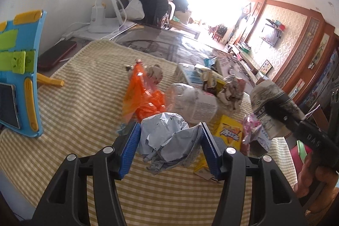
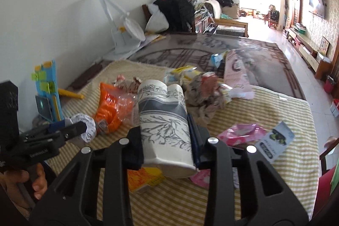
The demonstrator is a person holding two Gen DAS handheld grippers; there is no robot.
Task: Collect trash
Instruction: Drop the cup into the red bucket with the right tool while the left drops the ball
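The left gripper (image 1: 169, 141) has its blue fingers (image 1: 130, 147) clamped on a crumpled grey paper wad (image 1: 167, 137) just above the checked cloth on the surface (image 1: 84, 111), while the right gripper (image 2: 165, 141) has its fingers pressed against a dented paper cup (image 2: 163, 120) lying sideways between them. Both loads crush easily, so the grip should be firm but no tighter, and each should lift straight up to avoid dragging the orange wrapper (image 1: 144, 94) and clear plastic bottle (image 1: 190, 101) close behind. No bin shows in either view, so the drop point is probably out of frame.
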